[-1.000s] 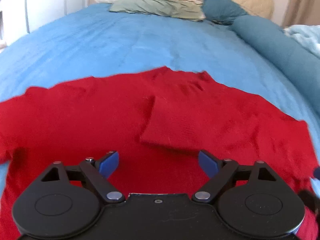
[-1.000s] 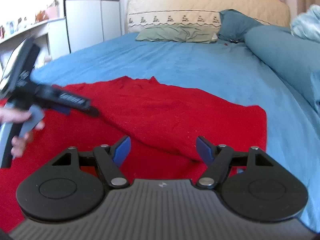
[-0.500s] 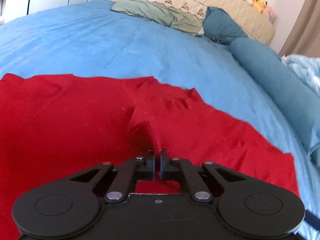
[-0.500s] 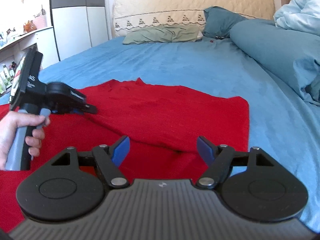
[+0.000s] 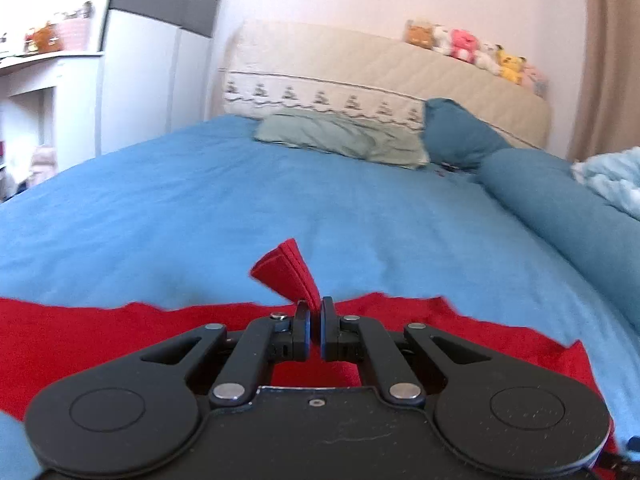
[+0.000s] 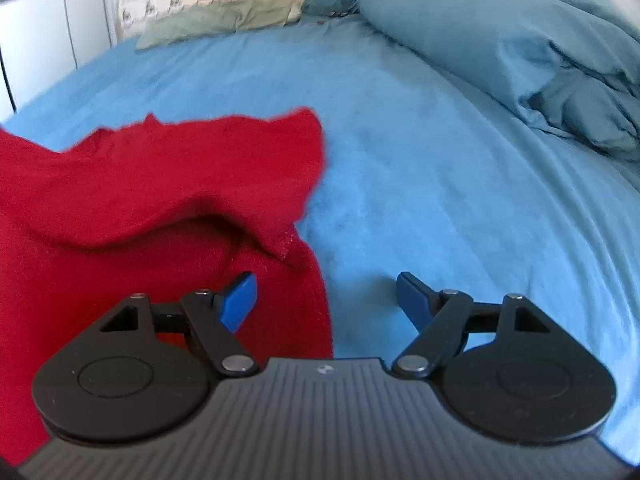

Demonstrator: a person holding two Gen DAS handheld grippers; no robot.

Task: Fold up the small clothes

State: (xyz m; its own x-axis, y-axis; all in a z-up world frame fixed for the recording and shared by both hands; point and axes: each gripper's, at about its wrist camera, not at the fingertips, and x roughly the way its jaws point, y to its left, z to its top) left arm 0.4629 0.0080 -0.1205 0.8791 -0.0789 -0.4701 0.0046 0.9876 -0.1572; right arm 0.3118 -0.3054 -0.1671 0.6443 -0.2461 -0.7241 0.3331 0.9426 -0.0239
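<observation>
Bed (image 5: 200,216) with blue sheet. On it: red garment (image 6: 140,200) near foot, green pillow (image 5: 340,140) and teal cushion (image 5: 460,132) by headboard, teal bolster (image 5: 560,200) along right edge.

No words, brand names or numbers can be read in either view; the only mark is a small pale emblem (image 6: 325,369), too small to make out, on the right gripper's ribbed grey housing (image 6: 320,420).

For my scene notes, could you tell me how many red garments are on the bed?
1: a single red garment on the blue bed, one edge pinched in the left gripper. Anything beneath it would be hidden.
</observation>
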